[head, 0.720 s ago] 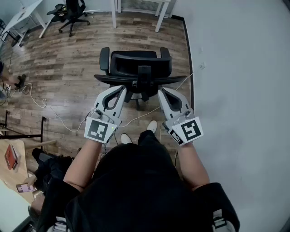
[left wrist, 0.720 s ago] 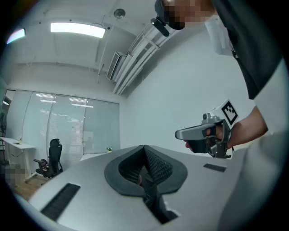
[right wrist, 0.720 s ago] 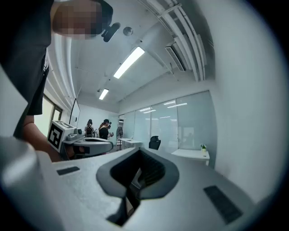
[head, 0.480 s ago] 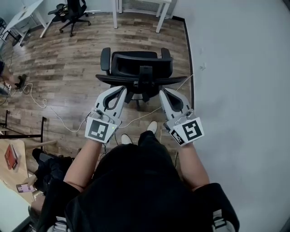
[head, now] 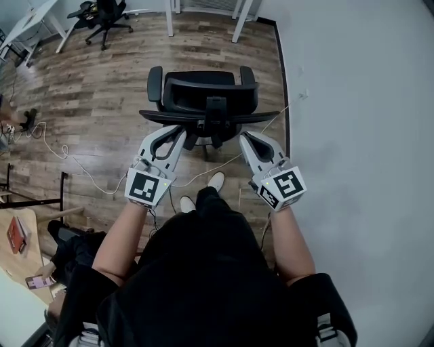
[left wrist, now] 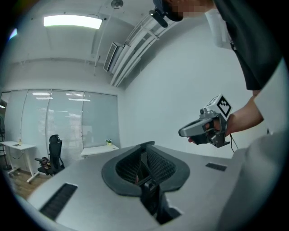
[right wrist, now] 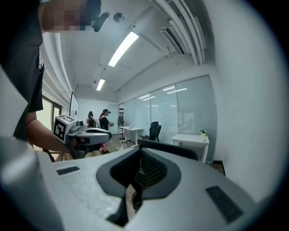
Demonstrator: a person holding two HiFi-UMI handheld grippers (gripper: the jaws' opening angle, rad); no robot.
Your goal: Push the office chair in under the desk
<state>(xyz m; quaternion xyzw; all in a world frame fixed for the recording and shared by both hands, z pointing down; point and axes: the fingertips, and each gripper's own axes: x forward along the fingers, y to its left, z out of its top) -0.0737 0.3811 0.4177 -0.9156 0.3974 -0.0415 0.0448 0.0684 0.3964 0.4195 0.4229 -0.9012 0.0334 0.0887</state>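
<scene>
Two office chairs (head: 202,95) (head: 103,13); two grippers (head: 173,133) (head: 247,138); two white shoes (head: 215,180) (head: 186,203).

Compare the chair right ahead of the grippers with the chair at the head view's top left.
The near chair stands just ahead of the left gripper and right gripper, backrest towards the person; the far chair stands across the room by a white desk. The near chair's base is mostly hidden under its seat; the far chair's star base shows. Both are black and stand on the wood floor.
</scene>
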